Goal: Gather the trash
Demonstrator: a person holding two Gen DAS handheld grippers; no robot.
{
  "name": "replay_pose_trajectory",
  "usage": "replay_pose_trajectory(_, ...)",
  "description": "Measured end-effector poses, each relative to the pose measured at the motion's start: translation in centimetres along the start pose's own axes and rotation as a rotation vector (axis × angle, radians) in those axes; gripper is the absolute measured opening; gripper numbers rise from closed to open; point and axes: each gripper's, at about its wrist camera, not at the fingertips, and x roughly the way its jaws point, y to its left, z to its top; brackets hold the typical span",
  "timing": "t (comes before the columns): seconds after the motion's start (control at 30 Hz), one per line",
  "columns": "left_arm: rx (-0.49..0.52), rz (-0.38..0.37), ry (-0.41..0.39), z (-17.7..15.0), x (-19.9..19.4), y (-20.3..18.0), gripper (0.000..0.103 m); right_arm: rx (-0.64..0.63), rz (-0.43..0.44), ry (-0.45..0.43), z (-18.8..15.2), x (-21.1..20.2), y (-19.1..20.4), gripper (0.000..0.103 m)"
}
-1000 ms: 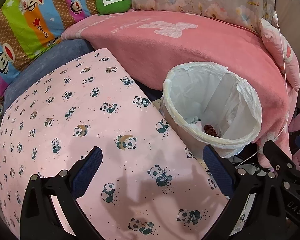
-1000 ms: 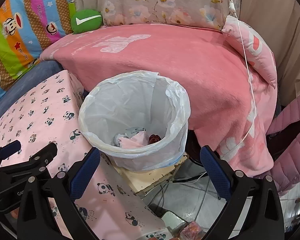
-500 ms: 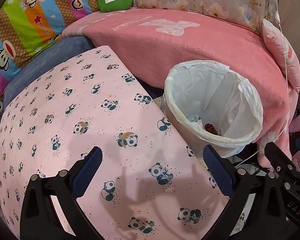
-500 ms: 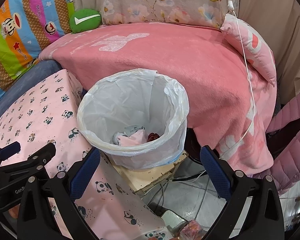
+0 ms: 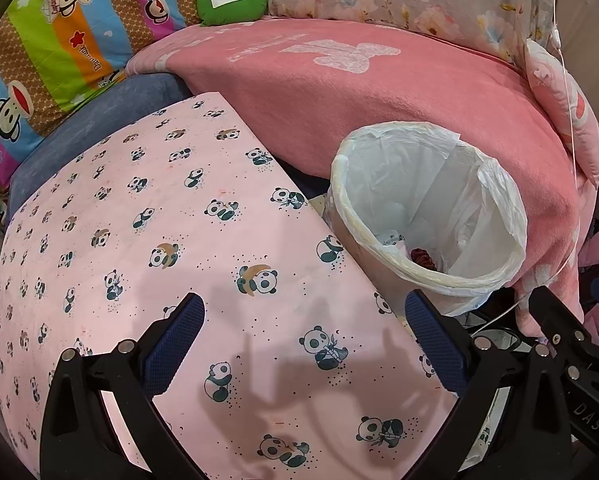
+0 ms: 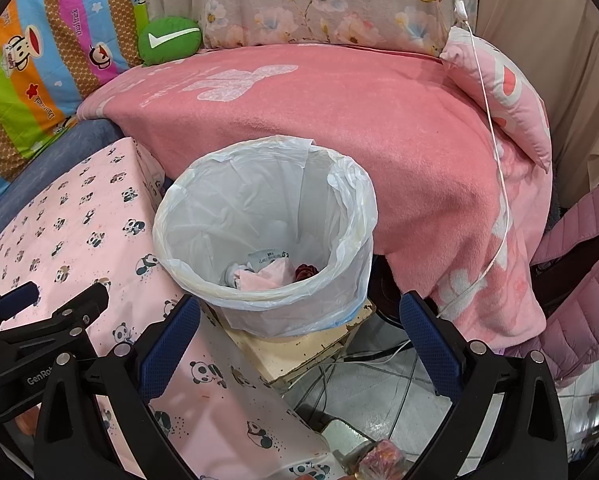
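Note:
A bin lined with a white plastic bag point(image 6: 351, 196) stands between the panda-cloth table point(image 5: 139, 240) and the pink bed; it also shows in the left wrist view point(image 5: 495, 196). Inside lie crumpled pink paper point(image 6: 265, 276), a printed wrapper point(image 6: 265, 258) and a dark red scrap point(image 6: 305, 271). My left gripper point(image 5: 303, 344) is open and empty above the table. My right gripper point(image 6: 299, 338) is open and empty, just in front of the bin.
A pink blanket point(image 6: 339, 120) covers the bed behind the bin. A white cable point(image 6: 499, 184) hangs over it. The bin rests on a cream box point(image 6: 299, 350). Wires lie on the floor point(image 6: 363, 392). A shiny wrapped item point(image 6: 379, 456) sits at the bottom edge.
Both grippers have drawn back slightly from the bin, which sits a little lower in both views. Both stay open and empty.

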Motion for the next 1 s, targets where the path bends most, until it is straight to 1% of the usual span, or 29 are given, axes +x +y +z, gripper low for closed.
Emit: replay_pose_trajectory(1.0,-0.002,-0.001,0.003,-0.03,0.06,0.02,0.096,-0.001,0.001,0.001,0.07,0.15,-0.21,0.098)
